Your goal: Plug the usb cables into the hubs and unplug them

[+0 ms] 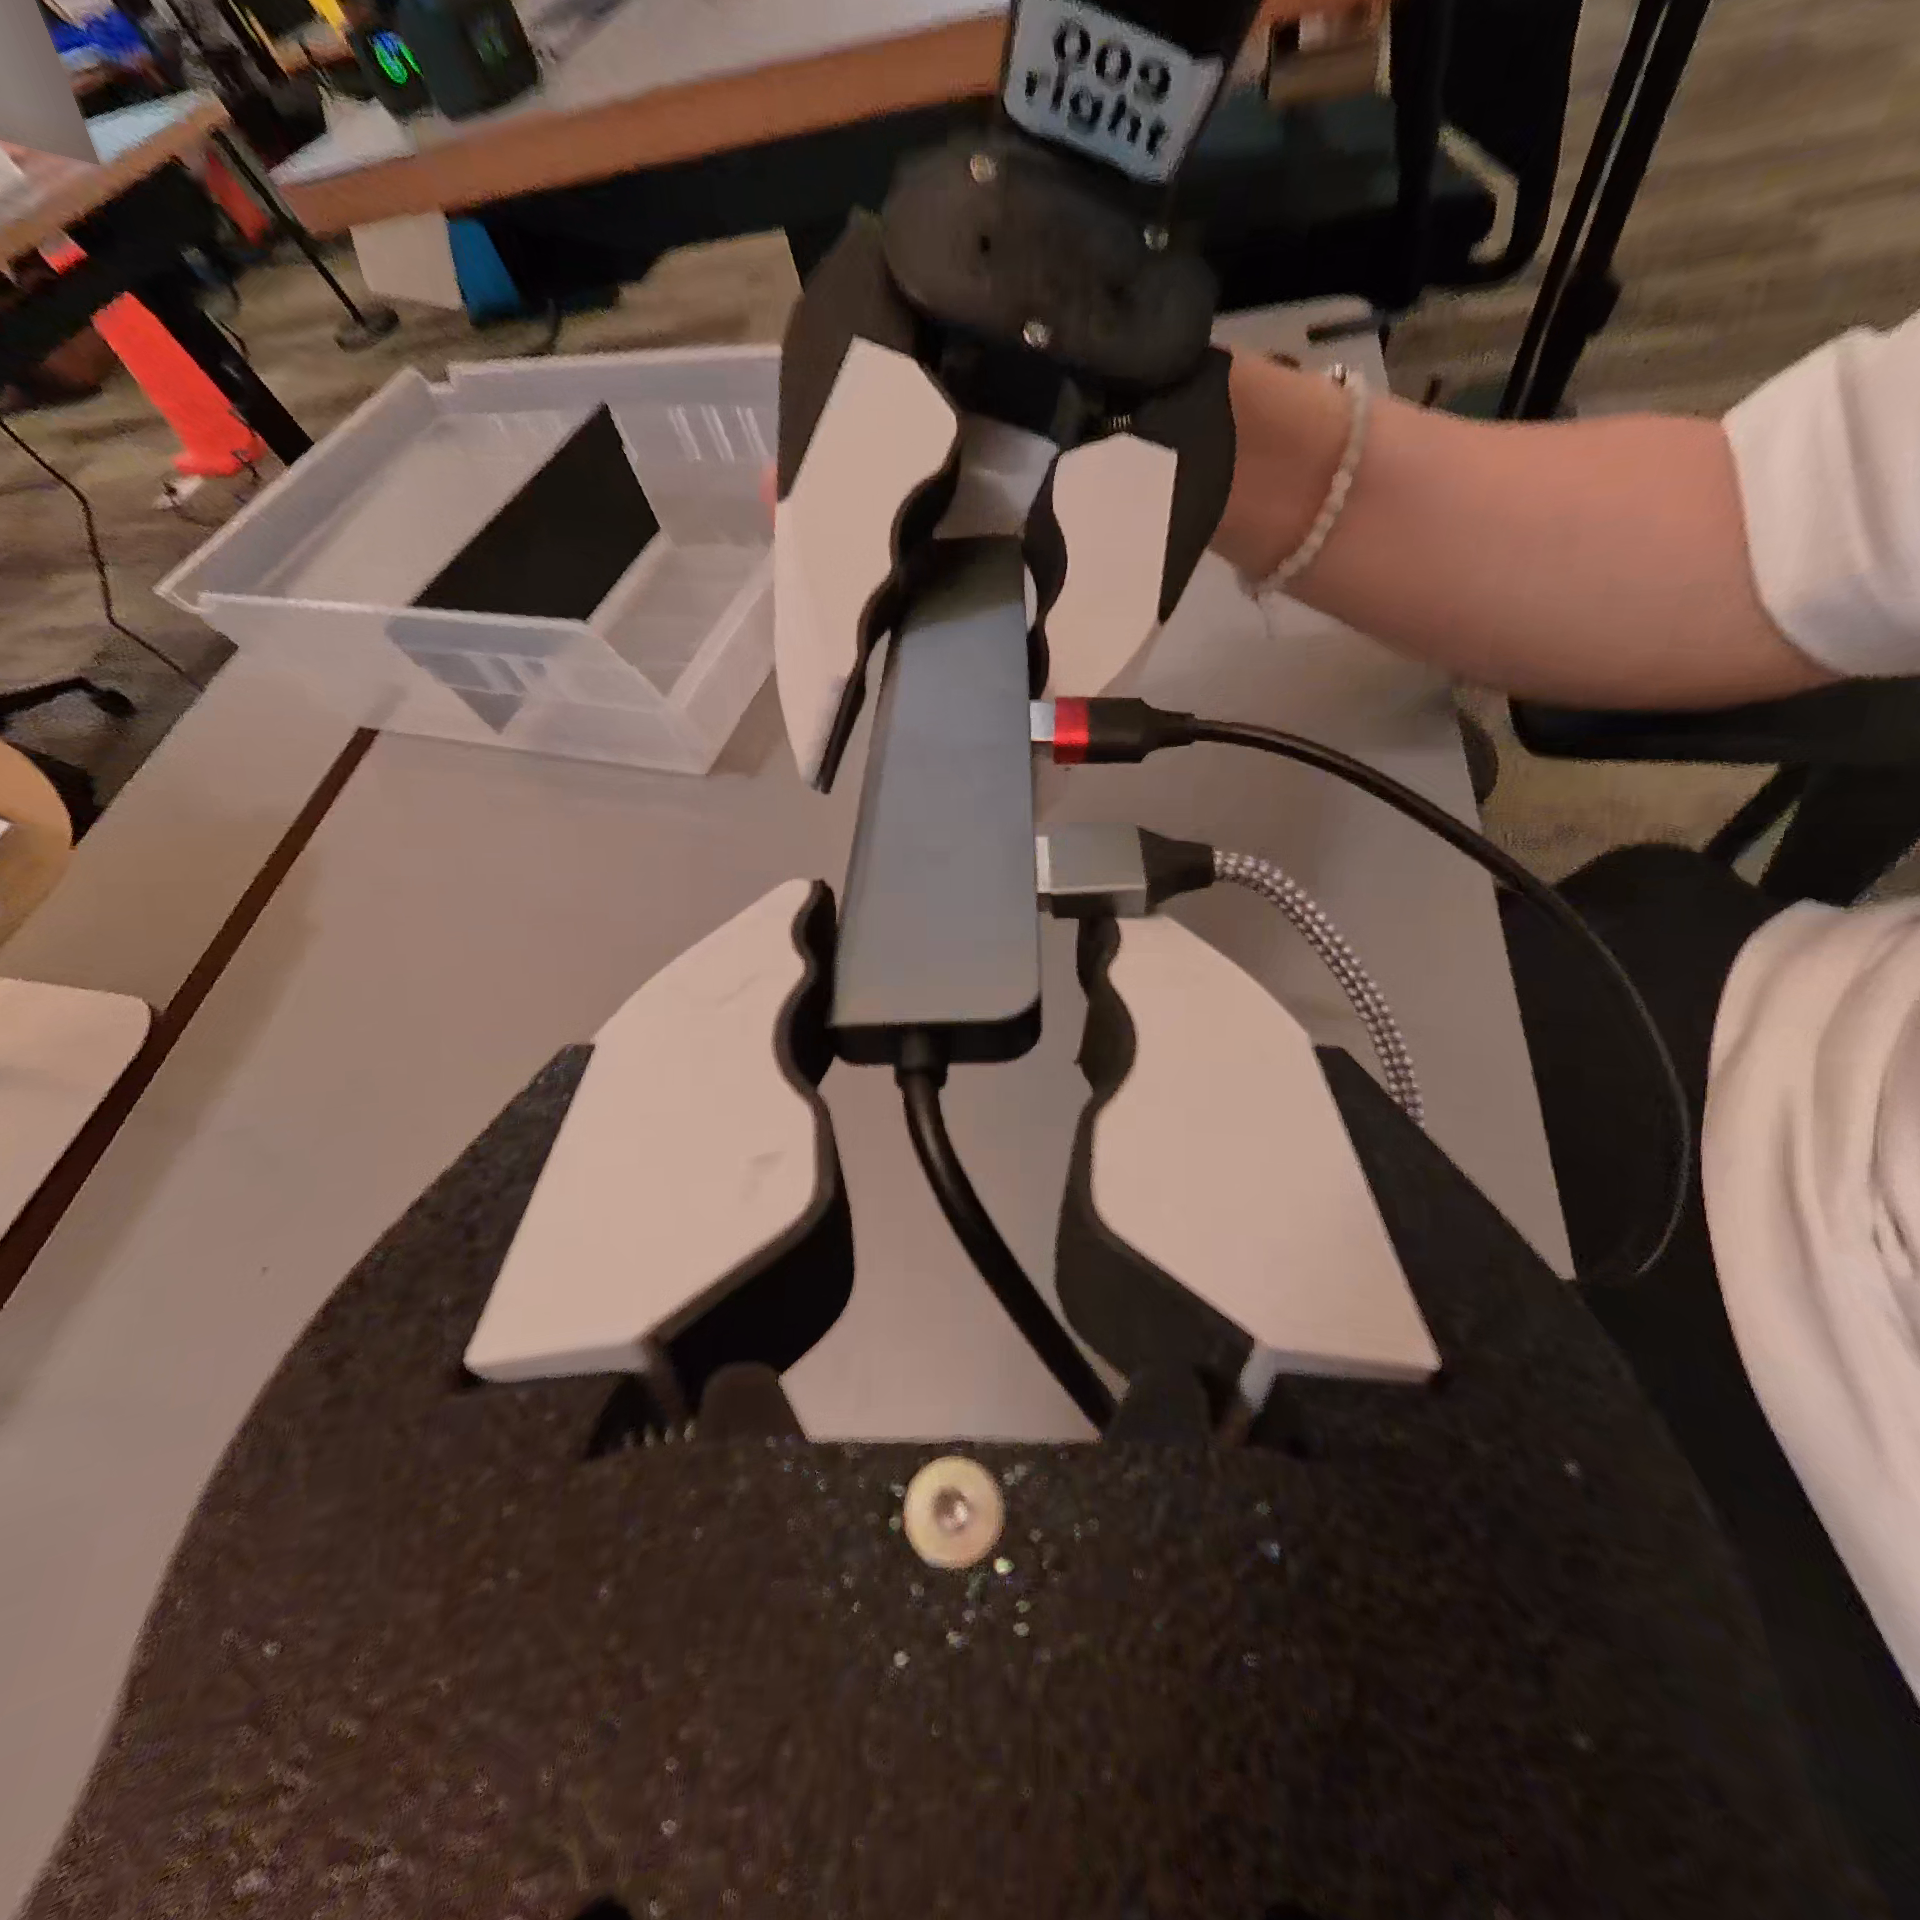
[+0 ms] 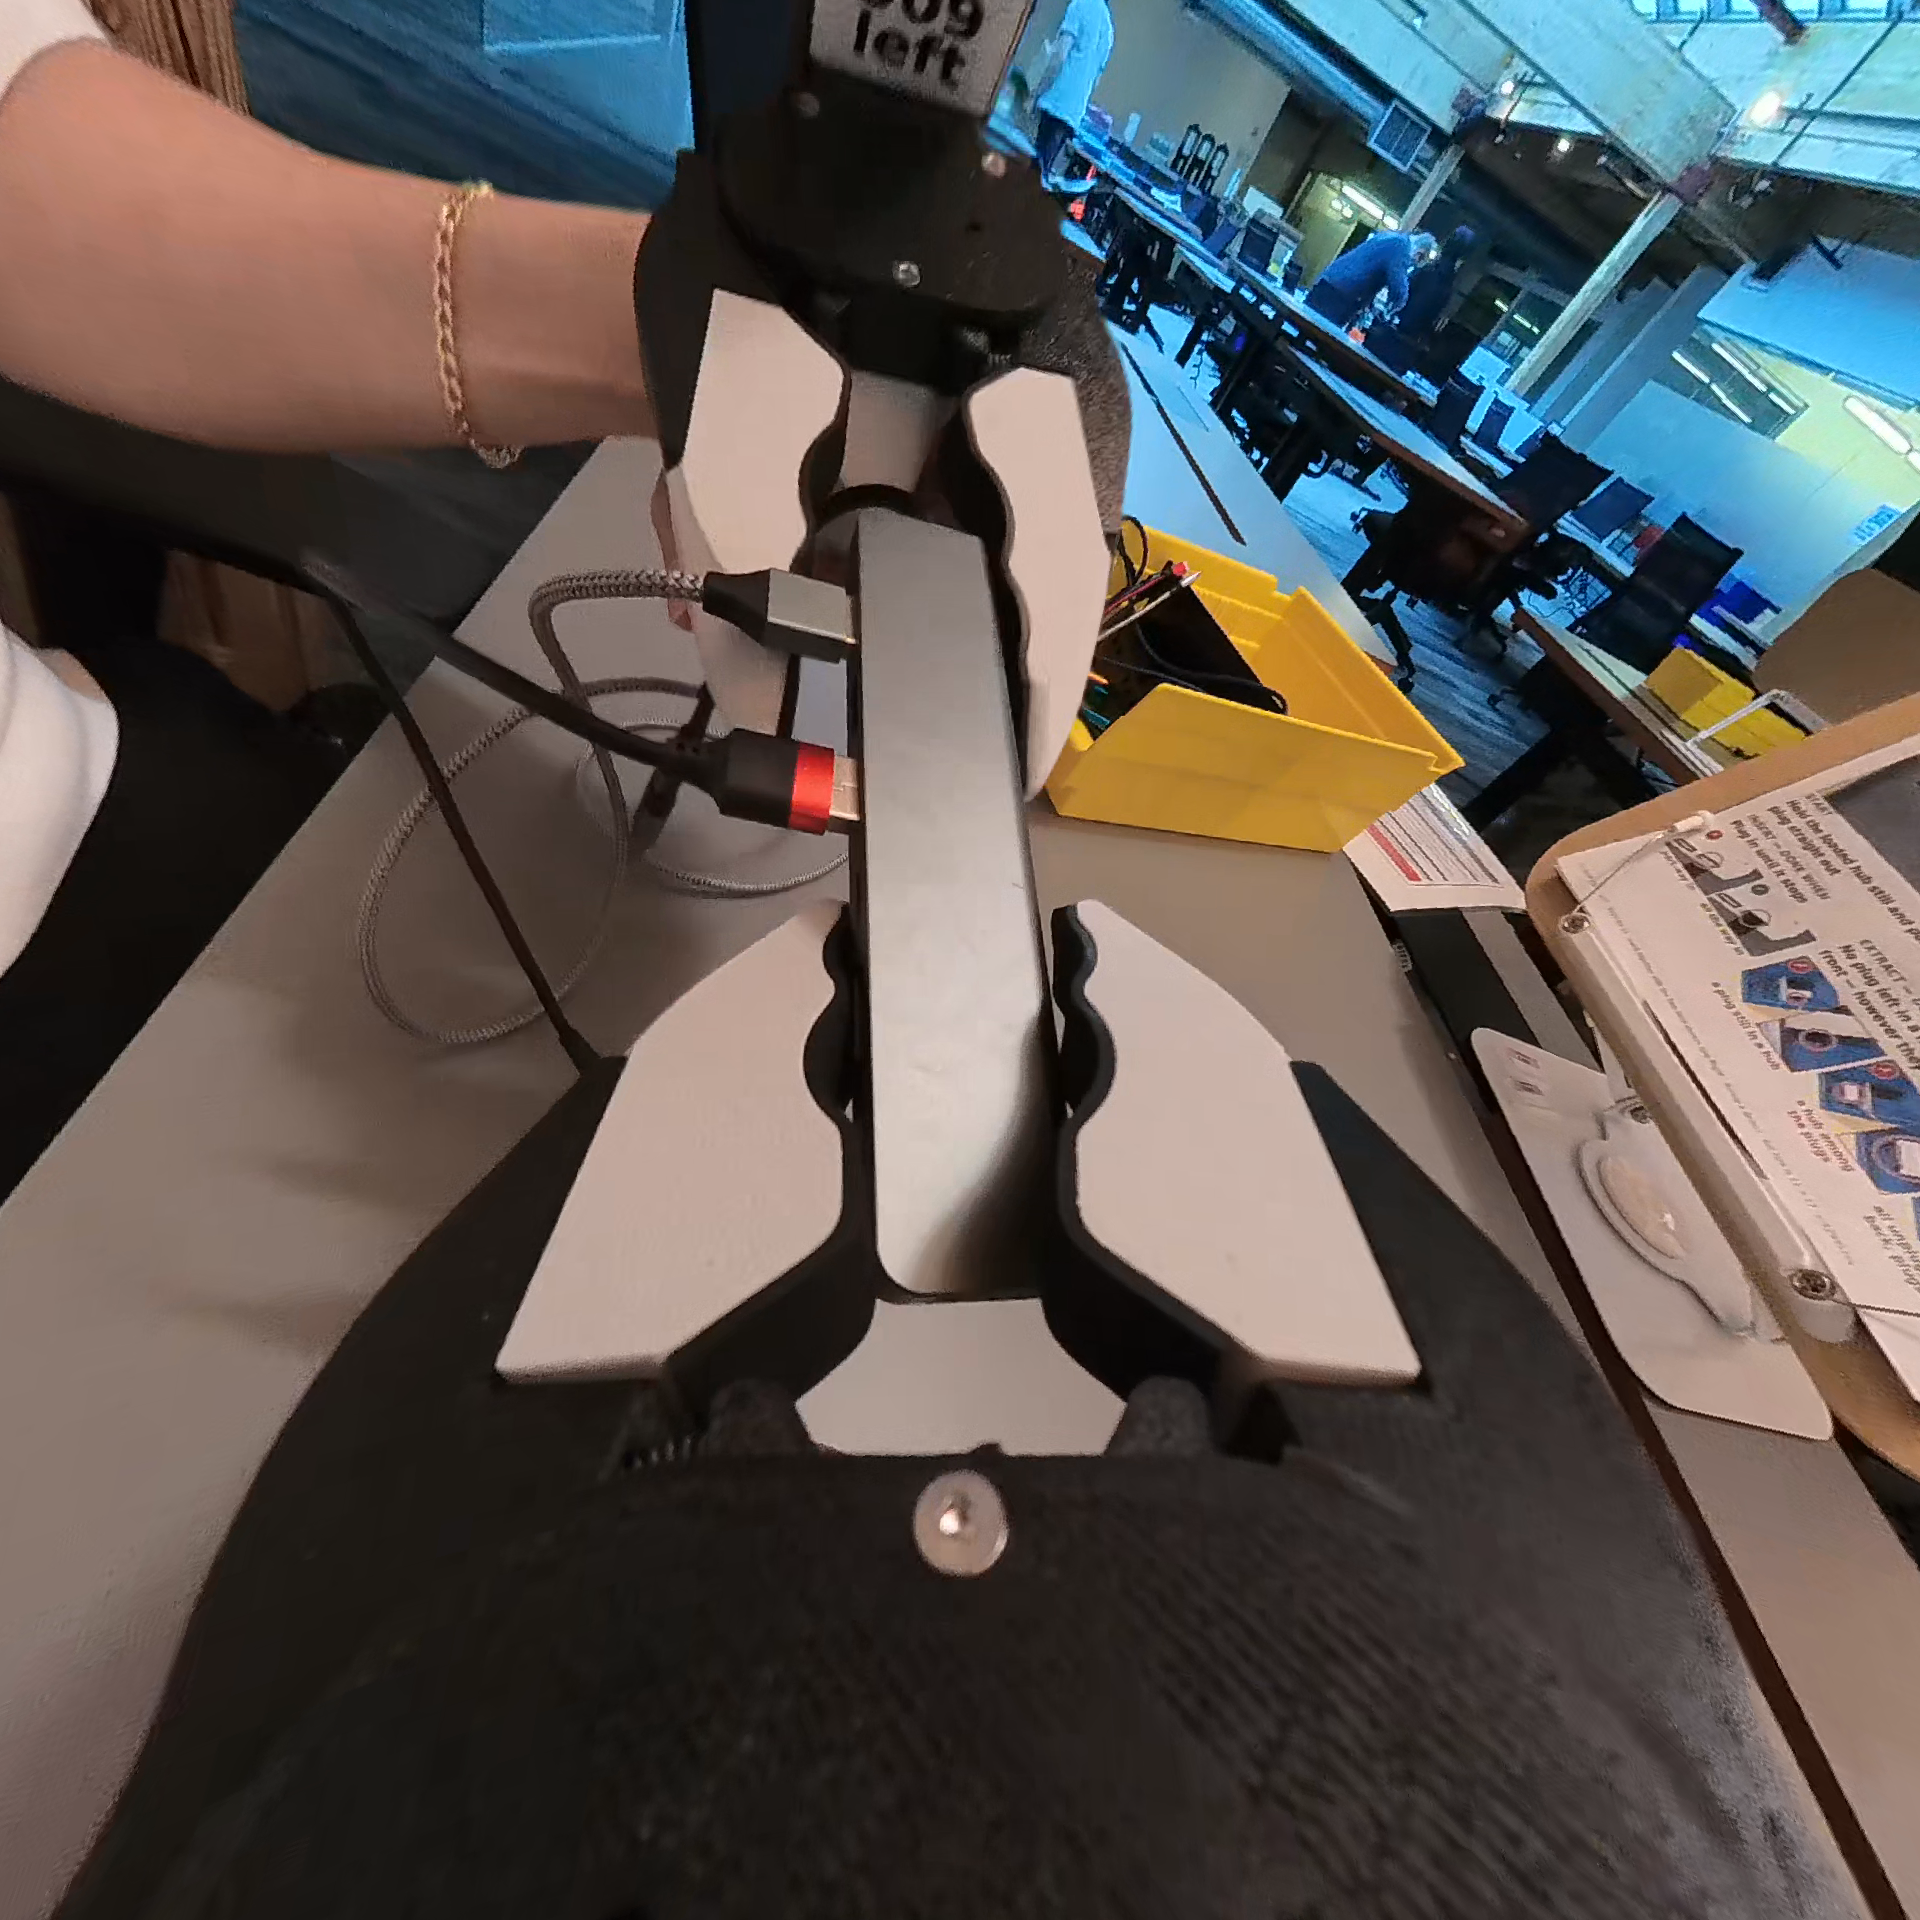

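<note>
A dark grey USB hub (image 1: 945,810) is held off the grey table (image 1: 468,935) by both ends. My left gripper (image 1: 951,935) is shut on its near end, where the hub's own black cable (image 1: 966,1164) comes out. My right gripper (image 1: 977,707) is shut on the far end. A red-collared USB plug (image 1: 1091,730) and a silver plug on a braided cable (image 1: 1101,871) sit in the hub's side ports. In the right wrist view the hub (image 2: 951,987) runs from my right gripper (image 2: 951,920) to my left gripper (image 2: 904,738), with the red plug (image 2: 800,788) and the silver plug (image 2: 790,615) on its left.
A clear plastic bin (image 1: 499,582) stands on the table beyond the hub. A yellow bin (image 2: 1247,748) with wires sits at the far right. A clipboard with an instruction sheet (image 2: 1766,1039) and white packaging (image 2: 1621,1195) lie to the right. Loose cable loops (image 2: 499,862) lie on the table. The tips of both grippers are at nearly the same place.
</note>
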